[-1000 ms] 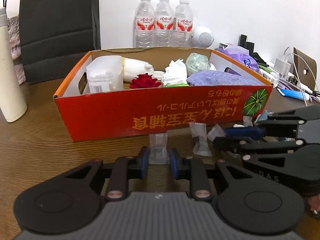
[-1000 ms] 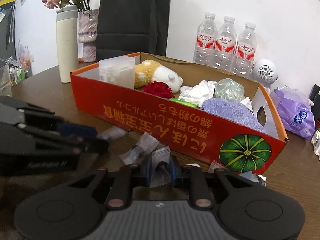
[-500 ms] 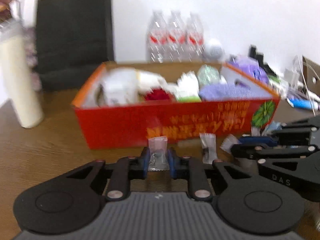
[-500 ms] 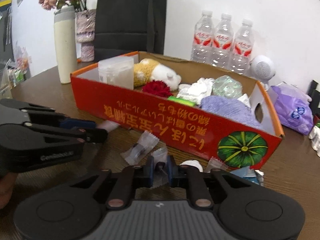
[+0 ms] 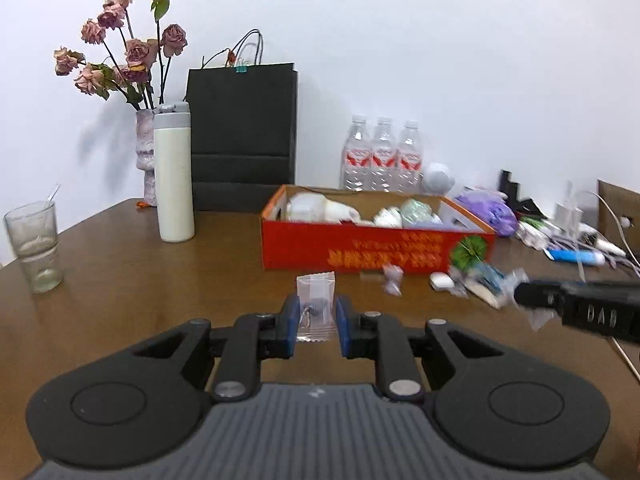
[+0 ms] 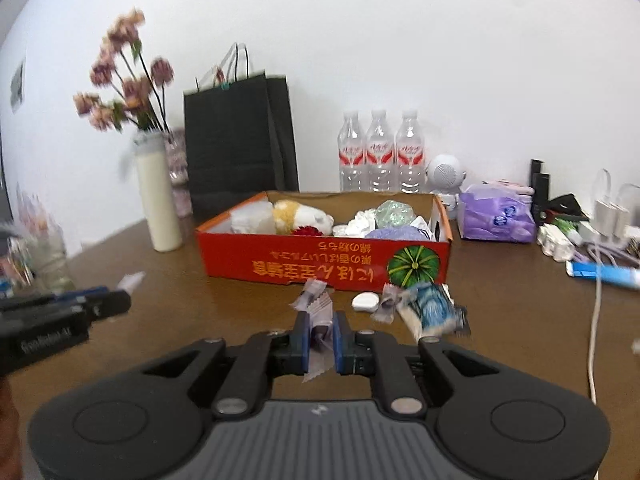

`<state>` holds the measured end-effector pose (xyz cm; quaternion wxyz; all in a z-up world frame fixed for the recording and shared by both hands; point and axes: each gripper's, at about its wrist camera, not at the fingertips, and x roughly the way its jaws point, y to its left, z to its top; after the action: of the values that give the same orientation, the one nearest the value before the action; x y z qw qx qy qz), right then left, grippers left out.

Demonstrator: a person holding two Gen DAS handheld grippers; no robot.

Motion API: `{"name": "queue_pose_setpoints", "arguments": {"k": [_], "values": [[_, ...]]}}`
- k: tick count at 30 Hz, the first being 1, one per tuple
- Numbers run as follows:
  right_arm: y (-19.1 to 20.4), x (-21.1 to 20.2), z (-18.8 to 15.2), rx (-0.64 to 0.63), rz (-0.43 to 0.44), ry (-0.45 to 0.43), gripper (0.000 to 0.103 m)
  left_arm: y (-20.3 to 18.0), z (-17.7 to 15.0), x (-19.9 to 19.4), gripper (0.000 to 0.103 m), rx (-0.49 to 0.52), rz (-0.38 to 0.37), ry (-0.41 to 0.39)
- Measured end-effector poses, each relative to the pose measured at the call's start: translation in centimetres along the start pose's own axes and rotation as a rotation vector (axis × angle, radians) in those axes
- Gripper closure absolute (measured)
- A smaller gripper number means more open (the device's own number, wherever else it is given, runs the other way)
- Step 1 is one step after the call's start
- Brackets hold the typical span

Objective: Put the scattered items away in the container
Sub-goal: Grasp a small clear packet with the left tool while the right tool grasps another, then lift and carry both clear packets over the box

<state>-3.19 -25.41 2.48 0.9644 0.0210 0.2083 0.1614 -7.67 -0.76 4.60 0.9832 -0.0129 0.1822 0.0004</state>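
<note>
**Both grippers closed on small wrapped sachets, short of the red box**

The left gripper is seen with its blue pads drawn in almost fully against a clear sachet, which stands upright between them, its top edge projecting above and beyond the fingertips. The sachet is held clear of the wooden table.

The right gripper is likewise nearly closed, its pads pressed on a crumpled wrapper that extends forward past the tips and hangs below them. Part of the wrapper is blurred, and its contents cannot be made out.

The red cardboard box is found ahead of both sets of jaws, well apart from them, resting on the table. It is seen already to contain a plush toy, white crumpled paper and a lilac bundle, among other items.

Between the right jaws and the box, slightly to the right of the fingertips, loose items are noted on the table: a white oval object, a small wrapped sweet and a blue-and-white packet.

To the left of the left jaws, a cream flask and a drinking glass are recorded, well apart from the fingertips. Three water bottles stand behind the box.
</note>
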Motion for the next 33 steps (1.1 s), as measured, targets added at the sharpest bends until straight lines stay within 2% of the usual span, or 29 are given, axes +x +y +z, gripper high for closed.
{"name": "queue_pose_setpoints", "arguments": {"k": [4, 9, 14, 17, 22, 25, 29, 31, 33], "values": [[0.9, -4.2, -2.6, -0.005, 0.008, -0.043, 0.092, -1.0, -2.7, -3.9, 0.083, 0.028, -0.002, -0.015], [2.0, -8.5, -6.0, -0.013, 0.008, -0.084, 0.092, -1.8, -6.0, -8.3, 0.083, 0.014, -0.049, -0.068], [4.1, -10.8, -9.0, -0.038, -0.015, -0.093, 0.092, -2.4, -7.3, -9.6, 0.083, 0.008, -0.059, -0.051], [4.4, -11.4, -9.5, -0.029, -0.003, -0.093, 0.092, -2.3, -6.9, -10.0, 0.083, 0.012, -0.057, -0.082], [3.9, -11.1, -8.0, -0.021, -0.004, -0.121, 0.092, -2.2, -4.6, -8.8, 0.083, 0.013, -0.054, -0.126], [3.2, -9.5, -5.5, -0.013, 0.002, -0.139, 0.092, -2.2, -0.9, -6.2, 0.083, -0.001, -0.074, -0.173], [2.3, -4.9, 0.0, -0.020, 0.016, -0.170, 0.092, -3.1, 5.3, -0.3, 0.083, 0.014, -0.086, -0.222], [1.4, -1.4, 3.7, 0.023, 0.043, -0.174, 0.092, -3.7, 8.6, 3.4, 0.083, 0.017, -0.088, -0.226], [0.5, 2.2, 7.5, 0.036, 0.042, -0.191, 0.092, -4.5, 11.9, 7.4, 0.083, 0.025, -0.033, -0.239]]}}
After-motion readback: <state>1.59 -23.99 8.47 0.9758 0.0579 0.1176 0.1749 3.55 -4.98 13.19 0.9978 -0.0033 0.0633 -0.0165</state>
